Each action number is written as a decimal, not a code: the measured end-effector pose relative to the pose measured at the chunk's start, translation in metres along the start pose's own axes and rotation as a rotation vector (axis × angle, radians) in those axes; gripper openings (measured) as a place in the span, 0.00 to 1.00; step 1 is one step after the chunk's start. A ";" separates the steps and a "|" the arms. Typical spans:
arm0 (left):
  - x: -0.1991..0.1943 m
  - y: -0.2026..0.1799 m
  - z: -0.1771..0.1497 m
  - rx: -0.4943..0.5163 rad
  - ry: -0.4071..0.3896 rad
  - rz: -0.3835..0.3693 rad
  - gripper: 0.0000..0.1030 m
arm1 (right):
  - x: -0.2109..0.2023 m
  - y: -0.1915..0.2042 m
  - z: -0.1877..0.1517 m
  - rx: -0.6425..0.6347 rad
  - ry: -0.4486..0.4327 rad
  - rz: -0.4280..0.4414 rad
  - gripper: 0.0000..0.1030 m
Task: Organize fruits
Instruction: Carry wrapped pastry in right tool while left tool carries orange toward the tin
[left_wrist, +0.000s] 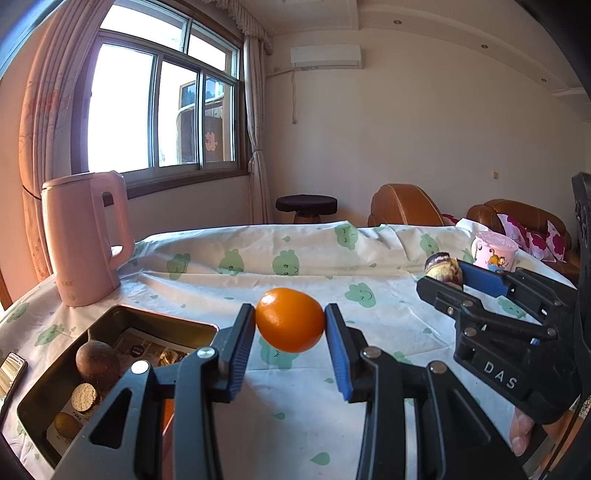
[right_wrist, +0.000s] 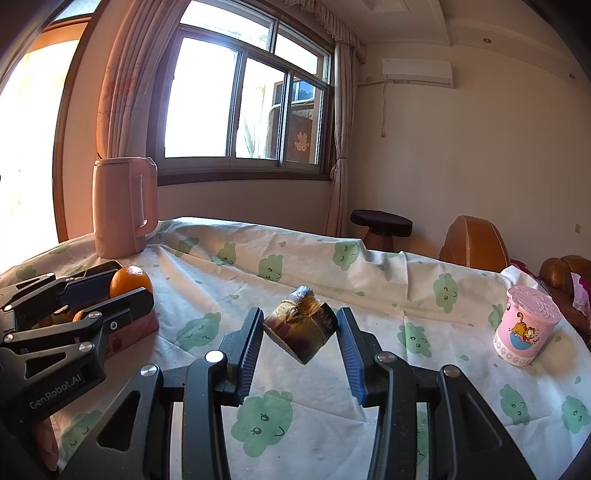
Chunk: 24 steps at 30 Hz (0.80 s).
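Observation:
My left gripper (left_wrist: 290, 325) is shut on an orange (left_wrist: 290, 319) and holds it above the table, just right of a metal tin (left_wrist: 110, 317). The tin holds a round brown fruit (left_wrist: 96, 363), a tan disc-like piece (left_wrist: 85, 397) and a yellowish fruit (left_wrist: 66, 424). My right gripper (right_wrist: 300, 328) is shut on a dark brown, angular fruit piece (right_wrist: 301, 326) and holds it above the tablecloth. The right gripper also shows at the right of the left wrist view (left_wrist: 448, 275); the left gripper with the orange (right_wrist: 131, 282) shows at the left of the right wrist view.
A pink kettle (left_wrist: 85, 240) stands at the table's back left. A pink cartoon cup (right_wrist: 524, 326) stands at the right. A phone (left_wrist: 11, 376) lies left of the tin. The tablecloth (left_wrist: 295, 266) is white with green clouds. Brown sofas and a dark stool stand beyond the table.

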<state>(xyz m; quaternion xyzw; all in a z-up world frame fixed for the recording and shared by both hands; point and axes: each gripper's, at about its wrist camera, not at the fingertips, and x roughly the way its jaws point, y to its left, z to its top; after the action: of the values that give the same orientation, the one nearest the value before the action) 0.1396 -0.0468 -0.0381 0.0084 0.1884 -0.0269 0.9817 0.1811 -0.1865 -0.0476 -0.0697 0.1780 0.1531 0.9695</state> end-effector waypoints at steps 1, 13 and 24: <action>-0.001 0.000 0.000 0.001 -0.006 0.001 0.39 | -0.001 0.000 0.000 0.000 -0.004 -0.002 0.42; -0.013 0.001 -0.002 0.002 -0.035 0.013 0.39 | -0.008 0.003 -0.001 -0.003 -0.030 -0.017 0.42; -0.023 0.035 -0.004 -0.038 -0.009 0.038 0.39 | -0.002 0.022 0.002 -0.009 0.004 0.050 0.42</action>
<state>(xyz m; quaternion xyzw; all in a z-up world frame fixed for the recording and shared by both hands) 0.1187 -0.0102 -0.0327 -0.0069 0.1841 -0.0048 0.9829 0.1728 -0.1665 -0.0470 -0.0701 0.1809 0.1780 0.9647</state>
